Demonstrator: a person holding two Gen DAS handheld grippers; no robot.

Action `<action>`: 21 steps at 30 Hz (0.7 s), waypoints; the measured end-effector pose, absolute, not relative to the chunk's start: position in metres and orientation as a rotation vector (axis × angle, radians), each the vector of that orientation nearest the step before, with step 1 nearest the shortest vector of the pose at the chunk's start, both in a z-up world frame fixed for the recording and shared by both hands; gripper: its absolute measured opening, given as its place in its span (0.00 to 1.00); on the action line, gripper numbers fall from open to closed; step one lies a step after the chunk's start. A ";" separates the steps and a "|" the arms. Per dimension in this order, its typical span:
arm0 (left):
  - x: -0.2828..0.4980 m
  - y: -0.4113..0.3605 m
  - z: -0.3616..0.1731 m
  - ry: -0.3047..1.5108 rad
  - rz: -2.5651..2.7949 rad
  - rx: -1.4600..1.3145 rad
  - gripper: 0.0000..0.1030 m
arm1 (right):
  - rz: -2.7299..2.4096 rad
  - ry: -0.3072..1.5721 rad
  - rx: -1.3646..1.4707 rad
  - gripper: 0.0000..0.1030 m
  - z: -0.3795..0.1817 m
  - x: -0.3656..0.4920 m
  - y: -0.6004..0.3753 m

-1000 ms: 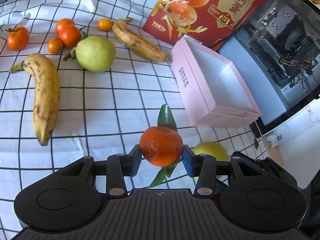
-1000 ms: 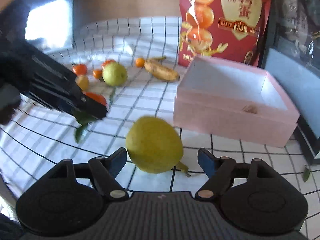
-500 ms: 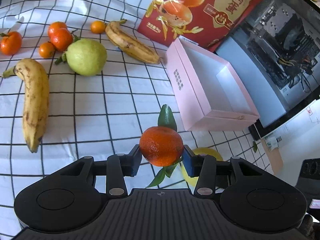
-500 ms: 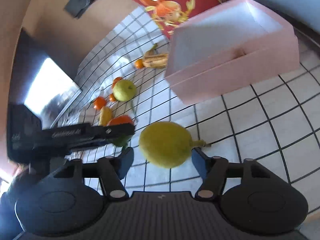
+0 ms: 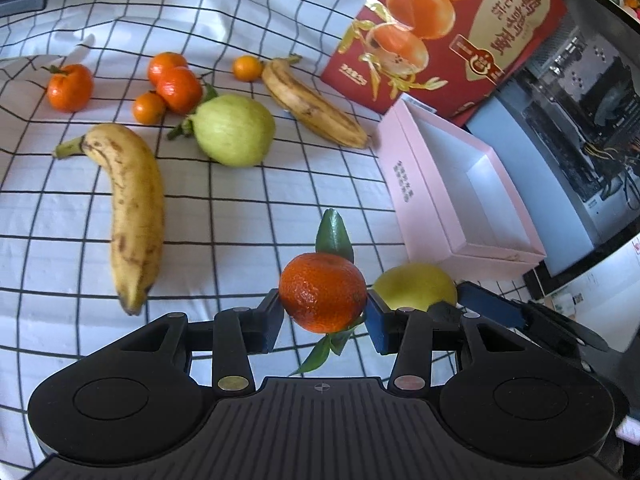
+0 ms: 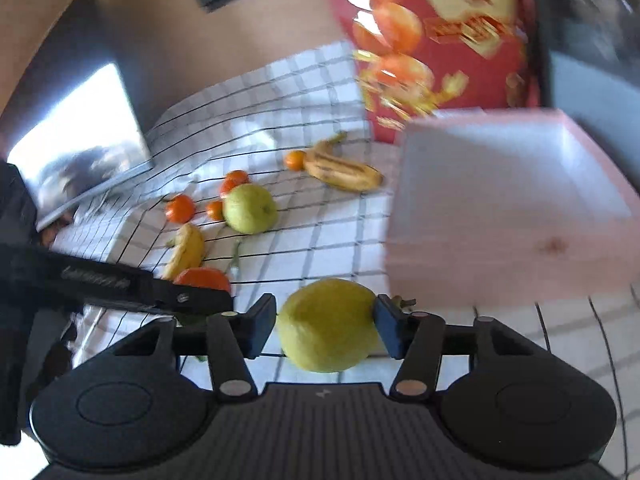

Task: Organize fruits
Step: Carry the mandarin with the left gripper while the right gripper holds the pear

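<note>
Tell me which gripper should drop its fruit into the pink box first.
Probably the right gripper: its yellow-green fruit sits nearest the pink box. The left gripper holds its tangerine farther off.

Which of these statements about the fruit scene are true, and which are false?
1. The left gripper holds a tangerine with leaves attached. True.
2. The right gripper holds a banana. False: its jaws are closed on a yellow-green pear.
3. The pink box already has fruit inside. False: the part of its inside that shows holds no fruit.
4. Two bananas lie on the checked cloth. True: a spotted banana and a browner banana.
5. The green pear sits inside the box. False: it rests on the cloth.
</note>
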State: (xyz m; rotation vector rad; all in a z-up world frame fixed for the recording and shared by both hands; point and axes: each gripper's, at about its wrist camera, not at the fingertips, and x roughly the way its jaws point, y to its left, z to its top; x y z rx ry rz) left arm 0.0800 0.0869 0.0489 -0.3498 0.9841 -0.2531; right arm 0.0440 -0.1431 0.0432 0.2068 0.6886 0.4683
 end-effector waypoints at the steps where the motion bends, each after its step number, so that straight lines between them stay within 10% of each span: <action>1: 0.080 0.088 0.049 0.986 -0.251 -0.348 0.47 | 0.487 0.673 0.179 0.52 0.046 0.041 -0.138; 21: 0.074 0.109 0.048 0.975 -0.186 -0.389 0.47 | 0.705 0.579 -0.070 0.51 0.058 0.032 -0.078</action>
